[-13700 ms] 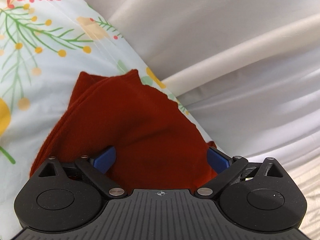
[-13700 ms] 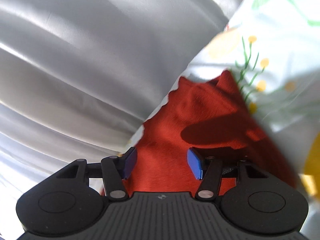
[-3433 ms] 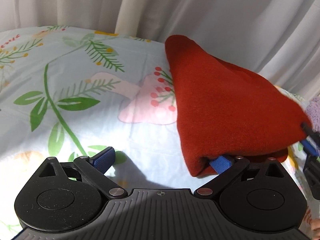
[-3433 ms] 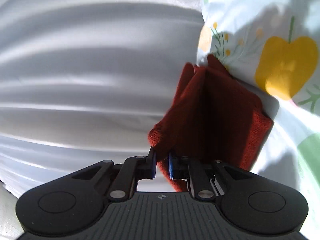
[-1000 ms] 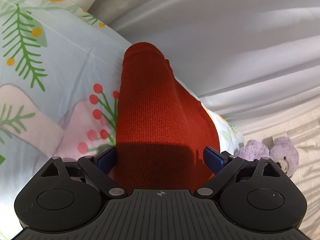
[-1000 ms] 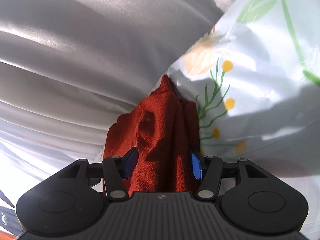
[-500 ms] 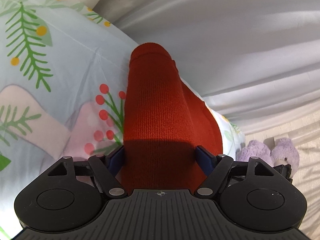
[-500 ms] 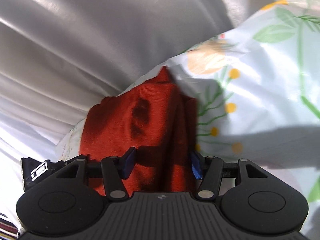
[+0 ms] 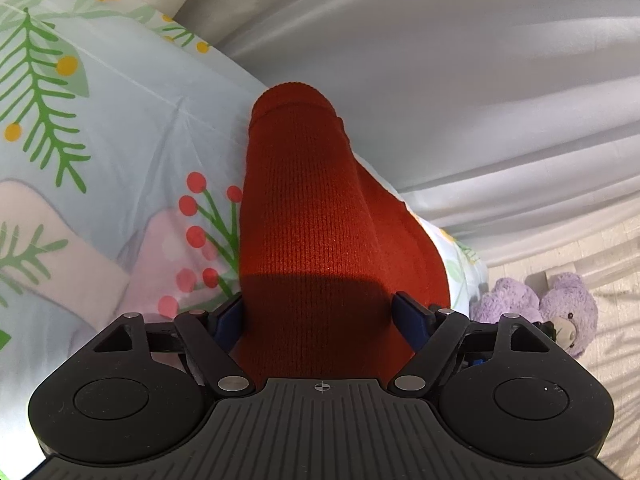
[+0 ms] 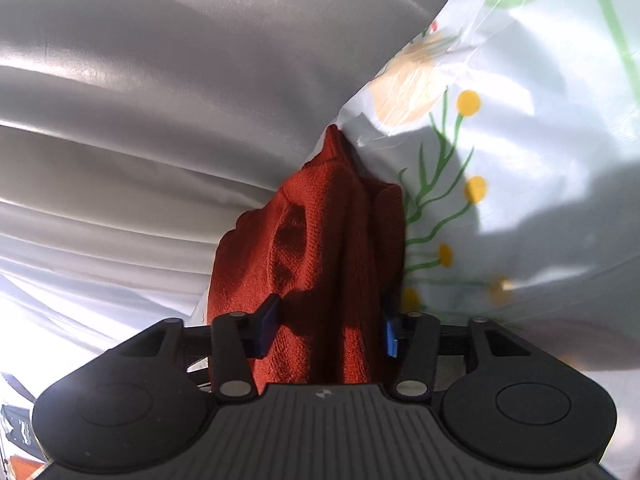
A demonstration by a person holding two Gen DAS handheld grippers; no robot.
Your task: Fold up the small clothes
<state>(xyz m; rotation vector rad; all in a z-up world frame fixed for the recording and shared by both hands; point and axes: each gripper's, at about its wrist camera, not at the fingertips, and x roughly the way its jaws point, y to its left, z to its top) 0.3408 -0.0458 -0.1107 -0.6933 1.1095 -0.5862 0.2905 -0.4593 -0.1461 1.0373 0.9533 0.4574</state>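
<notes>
Red knit garment (image 9: 320, 236), folded into a thick bundle, lies on a pale floral bedsheet (image 9: 120, 128) and fills the centre of both wrist views, with a white curtain (image 9: 460, 60) hanging behind it across the upper frame. The left gripper (image 9: 320, 320) straddles the near end of the bundle, its blue pads set wide and touching the knit on both sides. The right gripper (image 10: 328, 320), whose jaws have just been closing, pinches the folded layers between its blue pads. A purple teddy bear (image 9: 560, 308) sits at the left view's lower right.
</notes>
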